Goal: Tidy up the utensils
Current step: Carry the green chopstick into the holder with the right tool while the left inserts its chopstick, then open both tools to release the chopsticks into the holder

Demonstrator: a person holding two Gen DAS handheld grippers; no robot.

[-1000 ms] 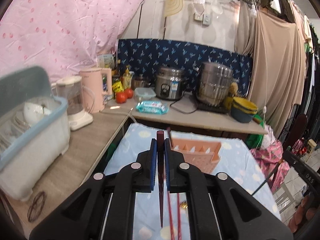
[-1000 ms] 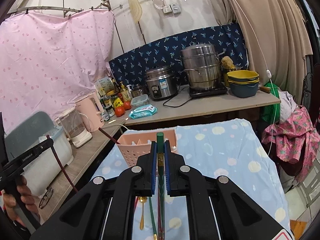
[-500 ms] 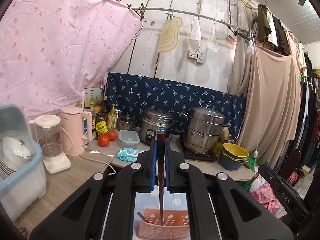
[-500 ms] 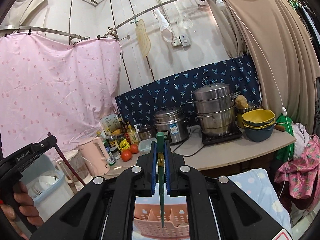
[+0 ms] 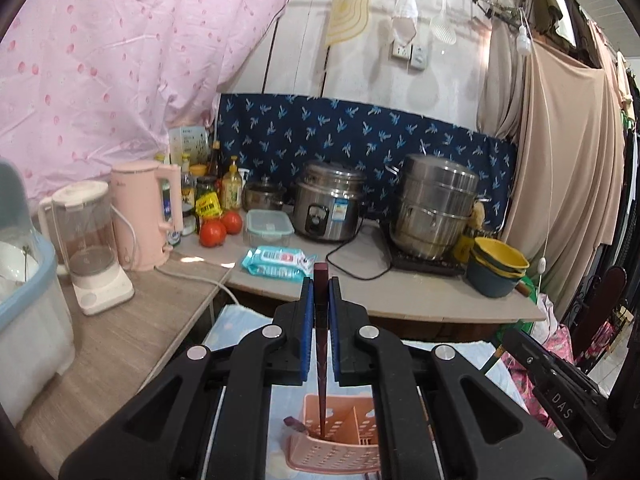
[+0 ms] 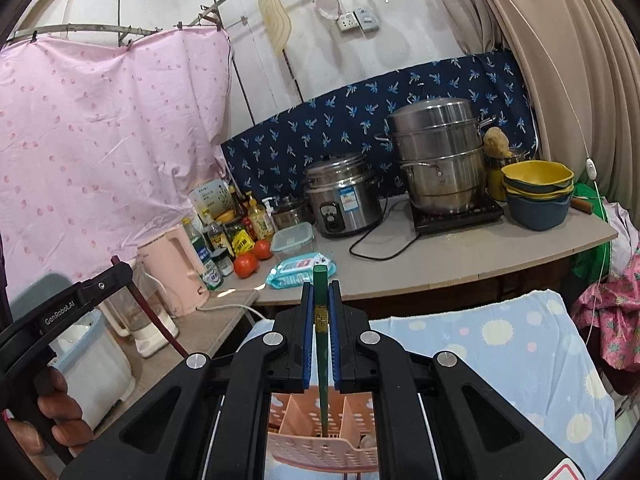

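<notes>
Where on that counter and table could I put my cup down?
Bare counter runs from the wipes pack rightward, in front of the steamer pot, to the stacked bowls. The spotted cloth right of the pink basket is free too. The bottles and tomatoes corner is crowded.

Both views are bright and evenly lit — soft daylight, only faint shadows on the white wall [image 5: 448, 92]. Fisheye distortion bows the pink curtain [image 6: 100, 140] and hanging rail, with black vignetting in every corner — focus stays sharp throughout.
</notes>
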